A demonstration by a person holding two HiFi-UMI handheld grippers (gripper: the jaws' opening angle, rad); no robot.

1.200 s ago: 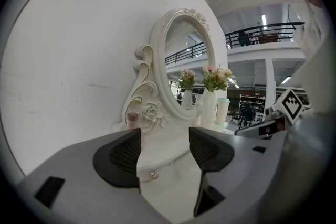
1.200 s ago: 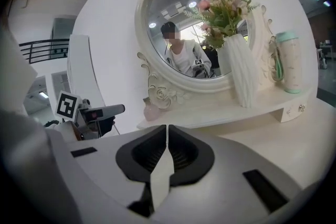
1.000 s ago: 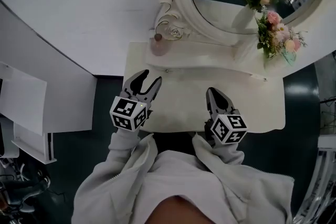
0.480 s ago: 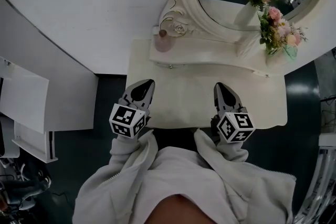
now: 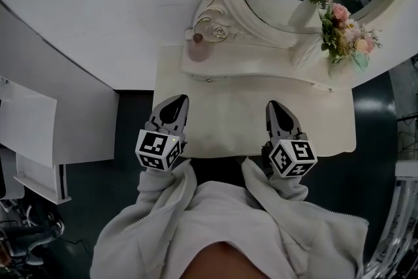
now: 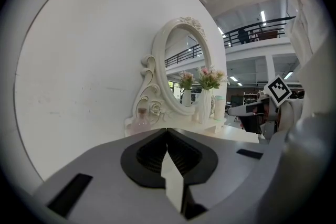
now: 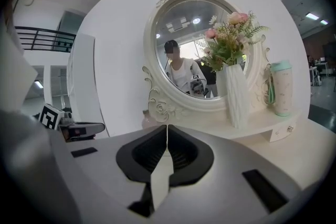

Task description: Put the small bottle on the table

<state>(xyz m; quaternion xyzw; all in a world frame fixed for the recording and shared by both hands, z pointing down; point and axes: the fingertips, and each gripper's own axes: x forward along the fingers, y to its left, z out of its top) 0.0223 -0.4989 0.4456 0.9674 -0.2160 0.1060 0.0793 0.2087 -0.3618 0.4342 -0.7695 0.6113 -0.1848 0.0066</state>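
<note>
Small bottle (image 5: 198,49): pink, rounded, glassy-looking, darker stopper. It stood upright at the left end of the raised shelf (image 5: 261,65), beside the carved scroll of the mirror frame (image 5: 212,26), above the smooth cream table (image 5: 228,121). Left gripper (image 5: 177,101) and right gripper (image 5: 273,106) were both clenched on nothing, parked over the near edge, probably idle.
</note>
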